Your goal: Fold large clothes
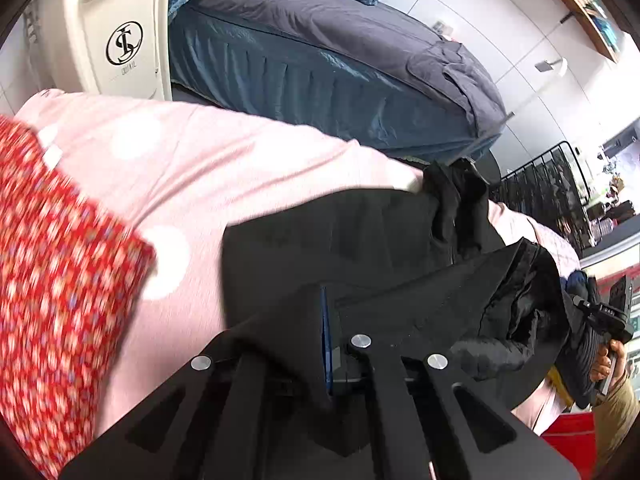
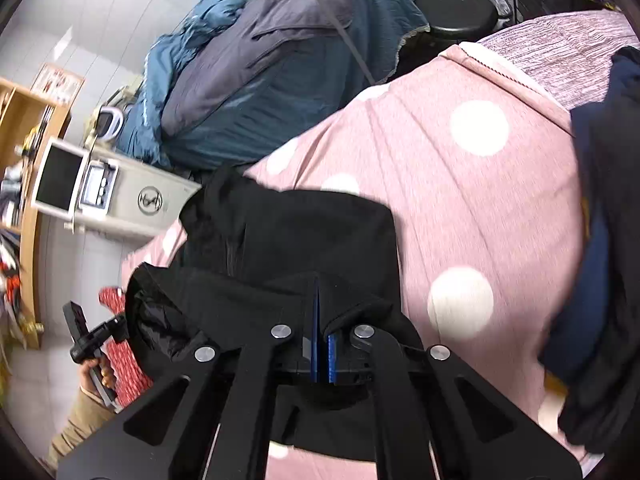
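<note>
A black garment (image 1: 360, 232) lies partly folded on a pink polka-dot bed sheet (image 1: 200, 160). My left gripper (image 1: 326, 300) is shut on an edge of the black garment and holds it above the sheet. My right gripper (image 2: 318, 288) is shut on another edge of the same black garment (image 2: 288, 232), above the pink sheet (image 2: 480, 208). The right gripper also shows at the right edge of the left wrist view (image 1: 608, 316), held in a hand. The left gripper shows at the lower left of the right wrist view (image 2: 86, 340).
A red floral cloth (image 1: 60, 260) lies at the left of the sheet. A dark blue garment (image 2: 600, 240) is piled at the right. A second bed with blue and grey bedding (image 1: 340, 60) stands beyond. A cream machine (image 1: 120, 32) stands beside it.
</note>
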